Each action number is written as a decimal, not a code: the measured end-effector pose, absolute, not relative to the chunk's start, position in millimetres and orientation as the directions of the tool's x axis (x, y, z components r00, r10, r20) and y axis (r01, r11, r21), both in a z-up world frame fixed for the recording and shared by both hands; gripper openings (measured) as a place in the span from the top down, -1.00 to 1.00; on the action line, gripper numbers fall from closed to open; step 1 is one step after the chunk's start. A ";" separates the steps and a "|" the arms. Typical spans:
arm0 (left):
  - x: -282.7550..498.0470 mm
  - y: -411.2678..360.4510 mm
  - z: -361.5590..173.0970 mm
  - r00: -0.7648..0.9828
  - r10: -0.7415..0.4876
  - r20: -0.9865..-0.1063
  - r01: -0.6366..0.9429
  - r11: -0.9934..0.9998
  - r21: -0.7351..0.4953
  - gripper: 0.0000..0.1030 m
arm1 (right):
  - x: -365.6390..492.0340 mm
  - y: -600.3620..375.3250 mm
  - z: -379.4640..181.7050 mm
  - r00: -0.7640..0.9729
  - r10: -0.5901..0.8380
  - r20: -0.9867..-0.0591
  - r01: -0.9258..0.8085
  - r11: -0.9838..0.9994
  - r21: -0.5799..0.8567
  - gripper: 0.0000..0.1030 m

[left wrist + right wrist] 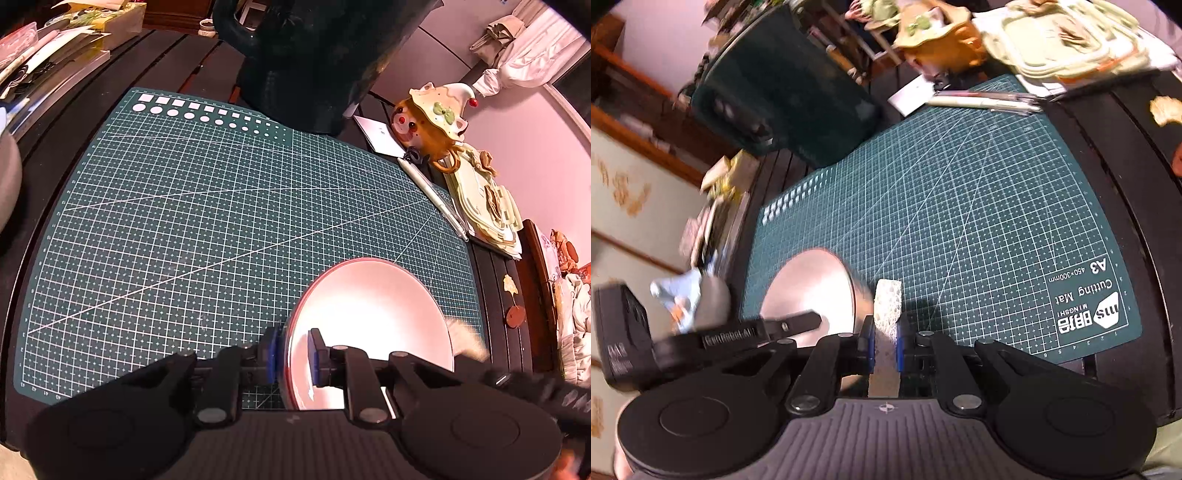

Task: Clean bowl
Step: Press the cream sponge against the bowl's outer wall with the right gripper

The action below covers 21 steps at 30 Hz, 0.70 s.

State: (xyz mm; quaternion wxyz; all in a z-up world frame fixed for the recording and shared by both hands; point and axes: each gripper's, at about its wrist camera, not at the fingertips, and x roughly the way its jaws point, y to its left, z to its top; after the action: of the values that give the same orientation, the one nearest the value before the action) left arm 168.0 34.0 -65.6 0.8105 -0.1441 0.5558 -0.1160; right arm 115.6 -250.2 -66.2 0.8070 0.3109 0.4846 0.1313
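A white bowl [373, 317] with a thin red rim is held tilted over the green cutting mat [221, 221]. My left gripper [295, 356] is shut on its near-left rim, one blue pad outside and one inside. A pale, blurred sponge [467, 341] touches the bowl's right inner edge. In the right wrist view the bowl [809, 291] shows greyish at lower left, with the left gripper's black body across it. My right gripper [885, 349] is shut on the white mesh sponge [887, 304], which lies against the bowl's right rim.
A large dark pot [317, 59] stands at the mat's far edge. A ceramic figurine [432, 114], a pale tray [484, 199] and a pen [436, 195] line the right side. Papers and books [55, 55] pile at far left. The mat's printed corner [1086, 299] lies right.
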 end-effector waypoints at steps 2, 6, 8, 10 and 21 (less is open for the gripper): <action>168.4 33.7 -65.6 0.355 -0.347 -0.868 0.031 0.932 -0.360 0.70 | 115.1 -254.2 -60.1 0.522 0.512 -0.682 0.087 0.764 0.640 0.80; 168.7 34.0 -66.0 0.354 -0.350 -0.867 0.029 0.931 -0.363 0.70 | 115.0 -254.0 -61.2 0.516 0.512 -0.687 0.096 0.762 0.640 0.80; 168.6 34.0 -65.9 0.354 -0.350 -0.867 0.030 0.931 -0.363 0.70 | 115.0 -253.8 -61.8 0.513 0.512 -0.689 0.100 0.762 0.640 0.80; 168.6 33.1 -65.8 0.355 -0.346 -0.869 0.032 0.933 -0.358 0.70 | 114.9 -253.7 -62.4 0.510 0.512 -0.691 0.104 0.761 0.640 0.80; 168.8 32.1 -67.6 0.349 -0.345 -0.871 0.036 0.934 -0.355 0.70 | 114.8 -247.9 -64.4 0.483 0.521 -0.704 0.094 0.769 0.633 0.80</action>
State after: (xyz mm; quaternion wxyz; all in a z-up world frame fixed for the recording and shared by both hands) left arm 168.8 32.1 -67.6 0.8096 -0.1383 0.5582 -0.1177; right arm 114.8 -247.9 -64.4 0.8021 0.3130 0.4909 0.1332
